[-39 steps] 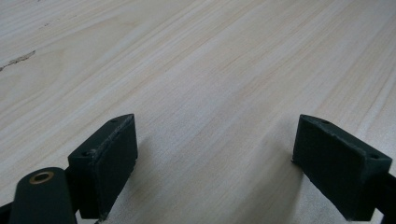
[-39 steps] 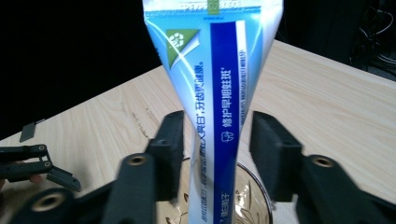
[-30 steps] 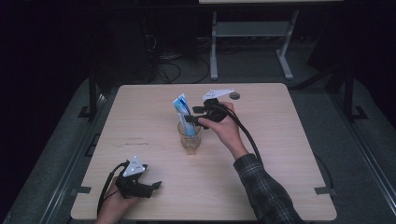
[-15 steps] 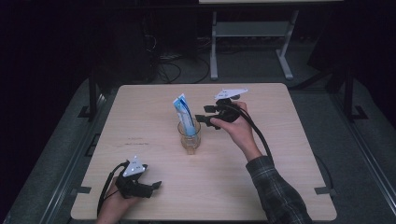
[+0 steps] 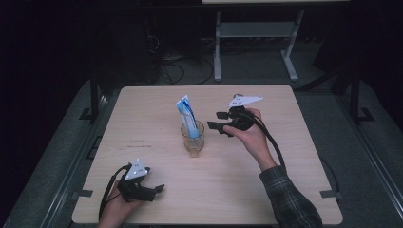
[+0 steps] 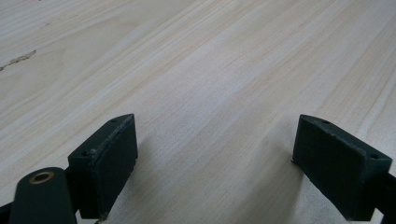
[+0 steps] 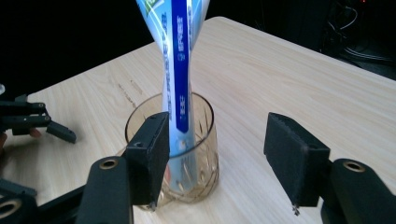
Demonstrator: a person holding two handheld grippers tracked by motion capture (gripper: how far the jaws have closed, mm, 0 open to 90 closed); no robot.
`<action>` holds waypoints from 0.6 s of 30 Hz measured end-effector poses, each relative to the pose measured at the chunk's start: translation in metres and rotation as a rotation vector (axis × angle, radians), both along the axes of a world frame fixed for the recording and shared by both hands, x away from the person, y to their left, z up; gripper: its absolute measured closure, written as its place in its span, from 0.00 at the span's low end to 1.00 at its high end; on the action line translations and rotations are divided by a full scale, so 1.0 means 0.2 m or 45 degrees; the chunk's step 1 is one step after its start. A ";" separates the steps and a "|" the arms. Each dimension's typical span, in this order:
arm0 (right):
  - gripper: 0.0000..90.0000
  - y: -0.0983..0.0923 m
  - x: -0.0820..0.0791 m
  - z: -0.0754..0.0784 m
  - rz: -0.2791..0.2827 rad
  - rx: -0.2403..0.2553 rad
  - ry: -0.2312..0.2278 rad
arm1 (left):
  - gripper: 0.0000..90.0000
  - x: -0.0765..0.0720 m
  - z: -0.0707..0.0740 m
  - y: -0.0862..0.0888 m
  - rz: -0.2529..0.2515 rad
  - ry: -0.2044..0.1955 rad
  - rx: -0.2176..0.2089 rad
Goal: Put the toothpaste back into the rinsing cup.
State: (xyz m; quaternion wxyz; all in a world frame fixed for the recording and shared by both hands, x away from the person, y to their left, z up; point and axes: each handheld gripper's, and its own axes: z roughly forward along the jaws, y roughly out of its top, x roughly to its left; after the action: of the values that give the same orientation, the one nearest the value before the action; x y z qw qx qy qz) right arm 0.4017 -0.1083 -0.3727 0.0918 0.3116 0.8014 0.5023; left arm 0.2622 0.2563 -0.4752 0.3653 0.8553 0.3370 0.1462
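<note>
A toothpaste tube (image 5: 188, 118) stands in a glass (image 5: 193, 138) at the middle of the table (image 5: 294, 156), its long axis nearly upright, flat end up. The right gripper (image 5: 215, 121) gapes beside it; the left gripper (image 5: 159, 188) rests open near the table's front edge.

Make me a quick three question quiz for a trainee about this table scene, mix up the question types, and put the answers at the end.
1. True or false: the toothpaste tube lies flat on the table.
2. Multiple choice: the right gripper is A) shut on the tube, B) open beside the glass, C) resting on the floor.
3. Fill in: the left gripper is open over bare ____.

Key:
1. False; it stands in the glass, leaning against the rim.
2. B; the jaws are apart and hold nothing.
3. Table (light wood).
</note>
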 end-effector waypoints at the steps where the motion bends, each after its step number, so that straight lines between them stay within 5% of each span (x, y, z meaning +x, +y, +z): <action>1: 0.45 0.00 0.00 0.00 0.000 0.000 0.000 | 0.15 0.00 0.00 0.00 0.000 0.000 0.000; 18: 0.45 -0.17 -0.09 -0.06 -0.065 -0.025 0.008 | 0.15 0.00 0.00 0.00 0.000 0.000 0.000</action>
State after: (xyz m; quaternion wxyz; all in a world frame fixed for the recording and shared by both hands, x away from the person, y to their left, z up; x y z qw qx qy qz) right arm 0.3833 -0.1431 -0.3855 0.1051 0.3328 0.7983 0.4908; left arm 0.2622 0.2563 -0.4752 0.3654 0.8553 0.3370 0.1463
